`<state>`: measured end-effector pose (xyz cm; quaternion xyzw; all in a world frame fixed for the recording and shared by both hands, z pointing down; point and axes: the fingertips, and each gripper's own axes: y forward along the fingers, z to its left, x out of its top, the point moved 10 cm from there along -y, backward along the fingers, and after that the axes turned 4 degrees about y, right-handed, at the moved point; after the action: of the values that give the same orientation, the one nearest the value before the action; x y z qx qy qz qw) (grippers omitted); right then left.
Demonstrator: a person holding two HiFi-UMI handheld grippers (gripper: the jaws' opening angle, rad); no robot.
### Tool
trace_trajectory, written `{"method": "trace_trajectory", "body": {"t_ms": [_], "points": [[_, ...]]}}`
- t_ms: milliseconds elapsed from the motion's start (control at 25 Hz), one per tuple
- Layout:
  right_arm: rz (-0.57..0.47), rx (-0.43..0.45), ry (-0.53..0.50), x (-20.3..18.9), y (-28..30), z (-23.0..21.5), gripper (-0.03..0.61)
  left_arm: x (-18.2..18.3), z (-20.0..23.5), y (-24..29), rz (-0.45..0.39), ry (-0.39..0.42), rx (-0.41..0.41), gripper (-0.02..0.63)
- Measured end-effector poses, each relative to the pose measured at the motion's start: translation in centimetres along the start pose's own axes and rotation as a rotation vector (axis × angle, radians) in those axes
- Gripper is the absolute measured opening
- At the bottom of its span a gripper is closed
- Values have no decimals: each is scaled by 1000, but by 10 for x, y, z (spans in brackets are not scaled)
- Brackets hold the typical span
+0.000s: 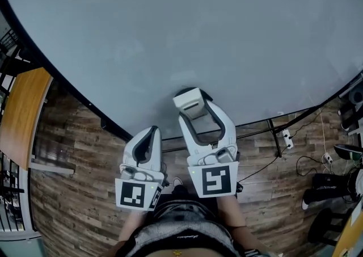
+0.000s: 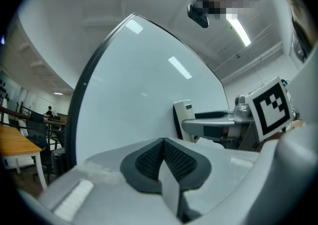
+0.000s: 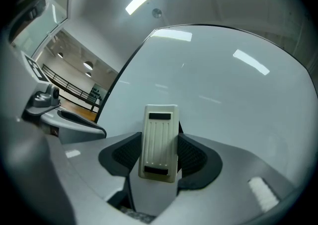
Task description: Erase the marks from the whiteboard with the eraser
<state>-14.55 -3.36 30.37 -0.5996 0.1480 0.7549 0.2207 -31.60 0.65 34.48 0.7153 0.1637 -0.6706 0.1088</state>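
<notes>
**Colleague:** Where is the eraser now?

**Me:** The eraser [image 3: 159, 142] is in my right gripper [image 1: 199, 115]. The jaws are closed on its two long sides, with a gap only as wide as the eraser body. It stands upright, ribbed back toward the camera. It is near the bottom edge of the whiteboard [image 1: 170, 34], around the middle of that edge. I cannot tell if the felt touches the surface or is just in front of it.

**Colleague:** And the other one?

**Me:** The left gripper [image 2: 163, 157] holds nothing, and its pads are pressed fully together. It hangs just below the whiteboard's bottom edge, close beside the right one.

**Colleague:** Do you see marks?

**Me:** No, the whiteboard looks clean in all views. Only lamp reflections show on it.

**Colleague:** What can go wrong?

**Me:** I think three things. The jaws grip only the lower half of the eraser, so hard pressure may tilt it or push it out. A low stroke may catch the whiteboard's black frame [image 1: 85, 102]. Also, a wide sideways stroke may knock the left gripper.
</notes>
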Motion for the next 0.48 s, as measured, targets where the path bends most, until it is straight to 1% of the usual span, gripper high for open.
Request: {"method": "trace_trajectory", "body": {"t_ms": [80,240,400,480], "points": [[0,10,15,-8,-8,-26,235,0,-22,19,6,-3,-2,5],[9,36,18,-9,-10,-39,235,2,-36,36,13,-13,-21,5],[3,53,28,-28,-28,-94,235,4,-87,75,25,-4,-22,5],[3,59,33,-36,-35,-112,235,4,-103,87,29,0,-19,5]]}}
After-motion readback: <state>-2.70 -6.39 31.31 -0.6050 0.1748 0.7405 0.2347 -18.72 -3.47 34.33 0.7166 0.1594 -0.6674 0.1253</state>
